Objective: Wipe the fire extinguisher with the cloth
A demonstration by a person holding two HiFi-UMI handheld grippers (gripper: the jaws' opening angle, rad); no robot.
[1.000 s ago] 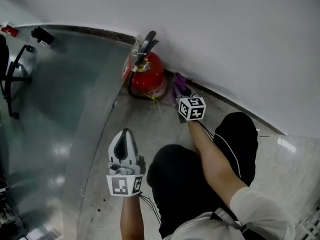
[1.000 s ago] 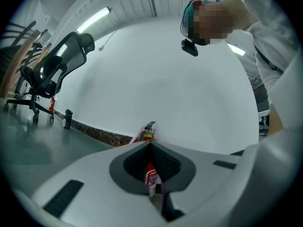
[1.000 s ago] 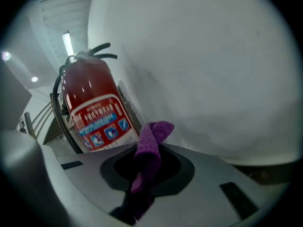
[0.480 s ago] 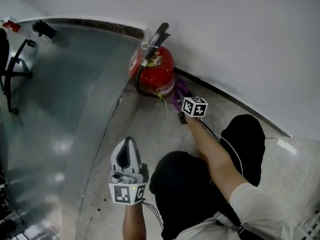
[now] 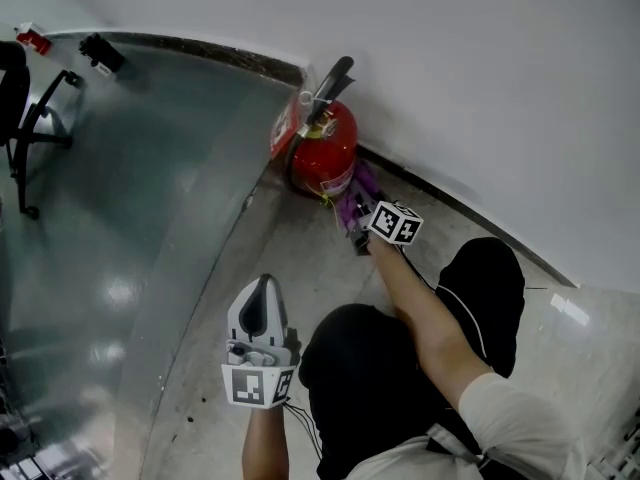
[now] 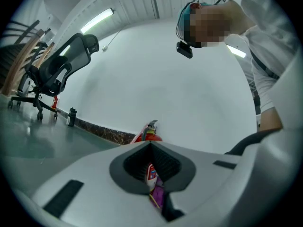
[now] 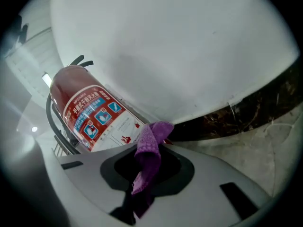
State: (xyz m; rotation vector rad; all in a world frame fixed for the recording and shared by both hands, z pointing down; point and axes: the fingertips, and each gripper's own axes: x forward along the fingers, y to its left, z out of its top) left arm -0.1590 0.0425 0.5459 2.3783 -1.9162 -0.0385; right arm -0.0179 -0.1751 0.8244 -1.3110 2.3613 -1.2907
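Observation:
A red fire extinguisher (image 5: 322,153) with a black handle stands on the floor against the white wall. The purple cloth (image 5: 358,200) touches its lower right side, and my right gripper (image 5: 360,226) is shut on that cloth. In the right gripper view the cloth (image 7: 149,155) hangs out between the jaws of my right gripper (image 7: 156,150), with the labelled extinguisher (image 7: 94,115) just beyond. My left gripper (image 5: 263,288) is shut and empty, held well back over the floor. Through the jaw gap of my left gripper (image 6: 151,145) I see the extinguisher (image 6: 150,171) and the cloth (image 6: 157,195).
An office chair (image 5: 30,118) stands at far left on the glossy grey-green floor (image 5: 120,218). Small black (image 5: 100,53) and red (image 5: 32,40) items sit by the dark baseboard (image 5: 230,56). The person's knees in black trousers (image 5: 480,288) are behind the right gripper.
The right gripper with the cloth has edged a little closer to the extinguisher's base. The head view has shifted slightly. The left gripper stays shut and back.

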